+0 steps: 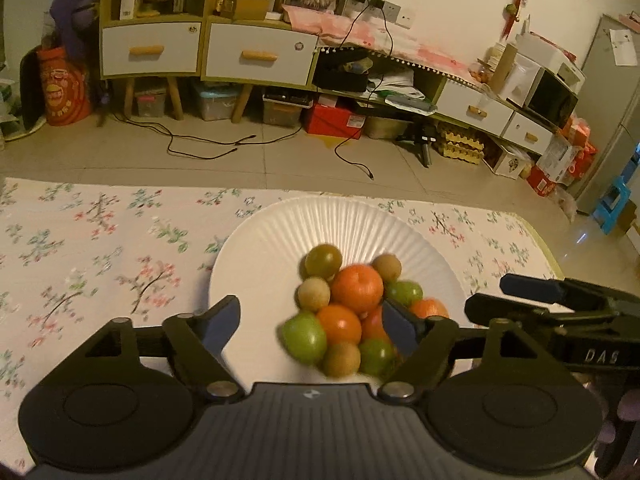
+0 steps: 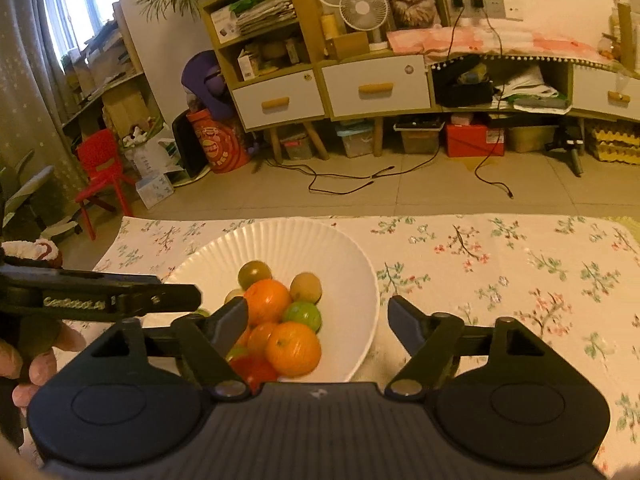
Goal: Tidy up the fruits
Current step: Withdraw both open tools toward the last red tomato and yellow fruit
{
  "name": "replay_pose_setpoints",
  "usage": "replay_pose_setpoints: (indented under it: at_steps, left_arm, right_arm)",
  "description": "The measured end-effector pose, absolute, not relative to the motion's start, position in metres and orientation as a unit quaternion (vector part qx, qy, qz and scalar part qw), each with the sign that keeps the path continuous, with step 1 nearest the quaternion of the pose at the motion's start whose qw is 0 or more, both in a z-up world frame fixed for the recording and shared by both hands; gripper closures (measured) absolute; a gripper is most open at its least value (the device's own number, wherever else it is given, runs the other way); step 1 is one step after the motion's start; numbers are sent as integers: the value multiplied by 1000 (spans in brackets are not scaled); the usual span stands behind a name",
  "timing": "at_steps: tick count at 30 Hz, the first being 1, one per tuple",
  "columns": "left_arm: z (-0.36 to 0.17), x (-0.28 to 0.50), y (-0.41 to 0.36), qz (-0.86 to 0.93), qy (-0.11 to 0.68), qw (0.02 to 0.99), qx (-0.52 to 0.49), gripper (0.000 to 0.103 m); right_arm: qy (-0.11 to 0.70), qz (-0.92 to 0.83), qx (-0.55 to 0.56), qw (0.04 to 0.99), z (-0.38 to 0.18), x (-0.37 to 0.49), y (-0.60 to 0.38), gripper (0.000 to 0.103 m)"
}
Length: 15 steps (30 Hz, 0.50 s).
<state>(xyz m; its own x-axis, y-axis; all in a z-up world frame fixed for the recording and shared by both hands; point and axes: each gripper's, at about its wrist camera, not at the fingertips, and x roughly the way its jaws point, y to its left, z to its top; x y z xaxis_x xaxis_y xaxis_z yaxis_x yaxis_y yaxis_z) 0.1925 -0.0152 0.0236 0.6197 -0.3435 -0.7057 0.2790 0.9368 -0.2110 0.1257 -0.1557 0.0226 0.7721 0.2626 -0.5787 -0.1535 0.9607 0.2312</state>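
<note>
A white ribbed round bowl (image 1: 280, 236) stands on the table with the floral cloth (image 1: 80, 248). In this bowl lies a heap of small fruits: round orange fruits (image 1: 357, 285), smooth green ones (image 1: 304, 338), and small brown round ones (image 1: 314, 294). One dark olive-green fruit (image 1: 323, 260) lies at the far side of the heap.

The left gripper (image 1: 310, 326) hangs over the near part of the bowl with its two fingers wide apart. The fruits are between them, and the fingers hold nothing. Its right finger (image 1: 400, 330) is very near the orange fruits, but the fruits are blurred there and I cannot tell if it touches them.

The right gripper (image 2: 318, 322) is just beside the left one, also with the fingers spread and empty. Its left finger (image 2: 230, 326) is over the fruits in the bowl; its right finger (image 2: 404, 326) is outside the rim, over the cloth. In the right wrist view the left gripper comes in from the left edge.
</note>
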Motion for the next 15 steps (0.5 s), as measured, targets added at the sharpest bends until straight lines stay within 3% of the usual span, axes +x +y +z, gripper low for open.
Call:
replay_pose_setpoints:
  at_steps: [15]
  left_arm:
    - [27,130,5,-170,399,901,-11,6]
  right_arm:
    - [320,101,60,940,24,83,-138,4]
